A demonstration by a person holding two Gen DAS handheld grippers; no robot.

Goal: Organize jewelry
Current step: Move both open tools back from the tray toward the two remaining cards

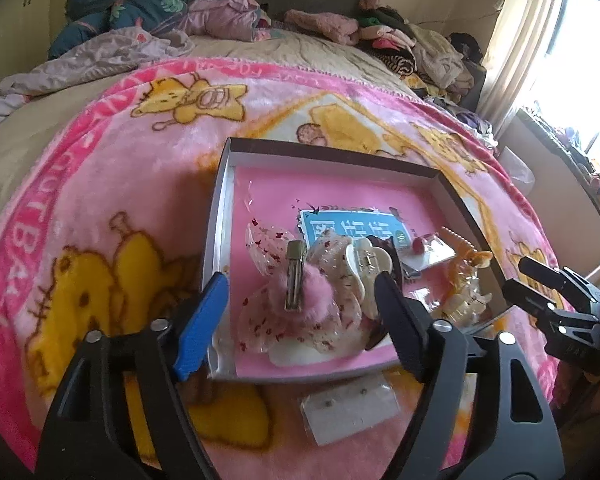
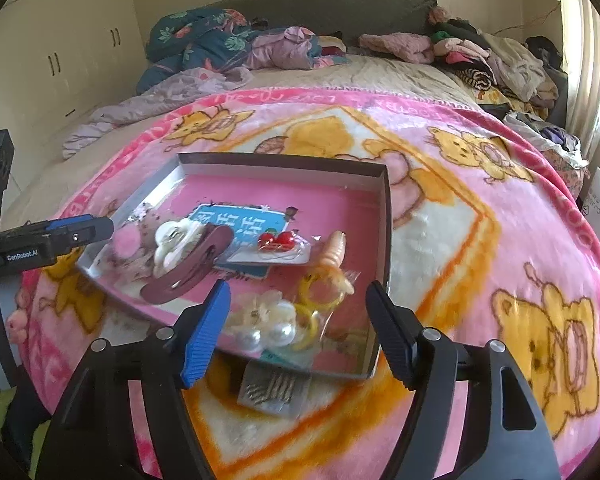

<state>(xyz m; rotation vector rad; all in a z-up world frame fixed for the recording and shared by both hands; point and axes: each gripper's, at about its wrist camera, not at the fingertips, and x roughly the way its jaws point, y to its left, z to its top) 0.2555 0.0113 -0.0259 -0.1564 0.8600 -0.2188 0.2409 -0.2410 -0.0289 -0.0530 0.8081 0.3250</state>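
Observation:
A shallow box (image 1: 324, 148) (image 2: 284, 160) with a pink floor lies on the blanket and holds hair clips and jewelry. A pink pompom clip (image 1: 300, 284) and a white flower clip (image 1: 366, 258) (image 2: 176, 240) lie at its near side. A blue card (image 1: 352, 228) (image 2: 240, 220), red cherry clip (image 2: 278, 240), orange clip (image 2: 334, 256) and pearl pieces (image 2: 268, 332) also lie in it. My left gripper (image 1: 302, 300) is open and empty over the pompom clip. My right gripper (image 2: 296, 312) is open and empty over the pearls.
A card of small earrings (image 1: 350, 408) lies on the pink cartoon blanket (image 1: 100, 184) in front of the box. A packet of hair pins (image 2: 270, 392) lies in front of the box. Piled clothes (image 2: 480, 56) and bedding (image 2: 204, 36) sit at the bed's far end.

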